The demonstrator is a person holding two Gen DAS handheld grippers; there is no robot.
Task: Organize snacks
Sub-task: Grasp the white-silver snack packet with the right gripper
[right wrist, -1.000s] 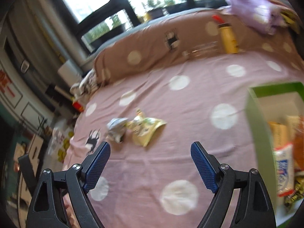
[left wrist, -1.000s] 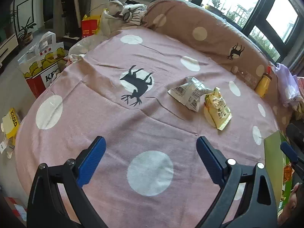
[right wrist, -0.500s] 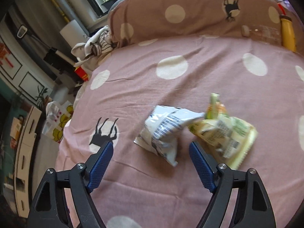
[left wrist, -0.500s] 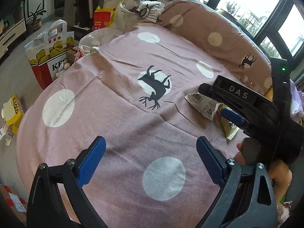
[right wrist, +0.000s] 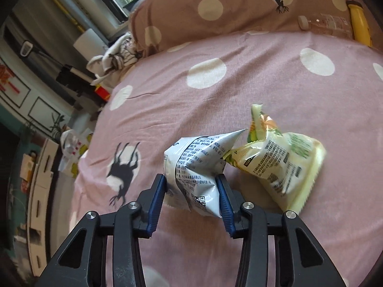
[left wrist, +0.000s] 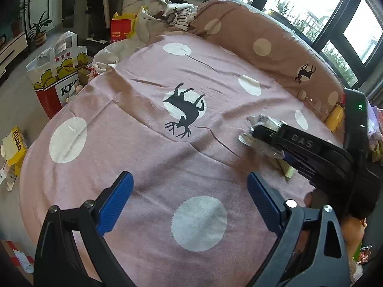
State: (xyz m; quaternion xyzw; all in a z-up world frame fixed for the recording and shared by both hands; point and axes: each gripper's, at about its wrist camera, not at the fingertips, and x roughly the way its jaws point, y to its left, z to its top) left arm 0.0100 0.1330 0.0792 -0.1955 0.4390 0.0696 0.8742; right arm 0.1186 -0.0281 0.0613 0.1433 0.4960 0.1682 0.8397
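A silver-white snack bag (right wrist: pixel 195 165) lies on the pink dotted bedspread (right wrist: pixel 239 83). My right gripper (right wrist: pixel 191 191) has closed on its near end, both blue pads pressing the bag. A yellow-green snack bag (right wrist: pixel 282 160) lies touching it on the right. In the left wrist view the right gripper's body (left wrist: pixel 311 150) covers most of the silver bag (left wrist: pixel 261 129) and the yellow-green bag (left wrist: pixel 287 169). My left gripper (left wrist: pixel 189 191) is open and empty, hovering over the bedspread near a white dot.
A brown dotted pillow (right wrist: pixel 239 7) runs along the far side, with a yellow bottle (right wrist: pixel 359 24) and a clear bottle (right wrist: pixel 325 24) against it. A KFC bag (left wrist: pixel 57 71), a yellow box (left wrist: pixel 15 143) and clothes (left wrist: pixel 167 14) lie off the bed's left edge.
My right gripper moved in to the silver bag and closed its jaws on it. My left gripper stayed open and shifted little.
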